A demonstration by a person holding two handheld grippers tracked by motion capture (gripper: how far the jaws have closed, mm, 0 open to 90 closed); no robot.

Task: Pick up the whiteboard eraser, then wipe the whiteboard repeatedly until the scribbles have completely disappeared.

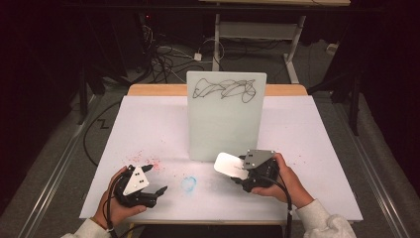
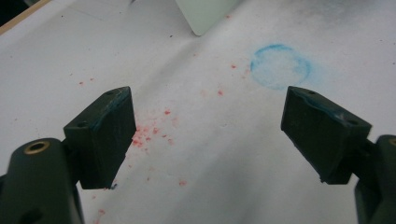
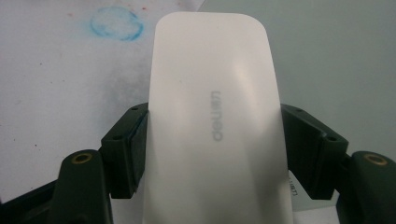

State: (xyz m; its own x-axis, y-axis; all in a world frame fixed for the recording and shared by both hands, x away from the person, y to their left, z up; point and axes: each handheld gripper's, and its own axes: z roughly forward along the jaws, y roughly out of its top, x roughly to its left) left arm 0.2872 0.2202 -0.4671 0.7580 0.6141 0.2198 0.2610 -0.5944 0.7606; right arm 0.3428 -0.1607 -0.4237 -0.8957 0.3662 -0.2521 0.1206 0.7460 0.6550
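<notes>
Right gripper view: eraser (image 3: 215, 126) (clamped).

Layout, tabletop (image 1: 148, 124)
Whiteboard (image 1: 225, 119) stands upright mid-tabletop. Eraser (image 1: 230, 165) just before its lower right corner; ring stain (image 1: 188, 183) left of eraser, speckle patch (image 1: 148, 161) farther left.

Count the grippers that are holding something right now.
1. The right gripper clamps the white rounded plastic eraser by its sides, just in front of the upright whiteboard with black scribbles. The left gripper hangs open over the white paper-covered table.
</notes>
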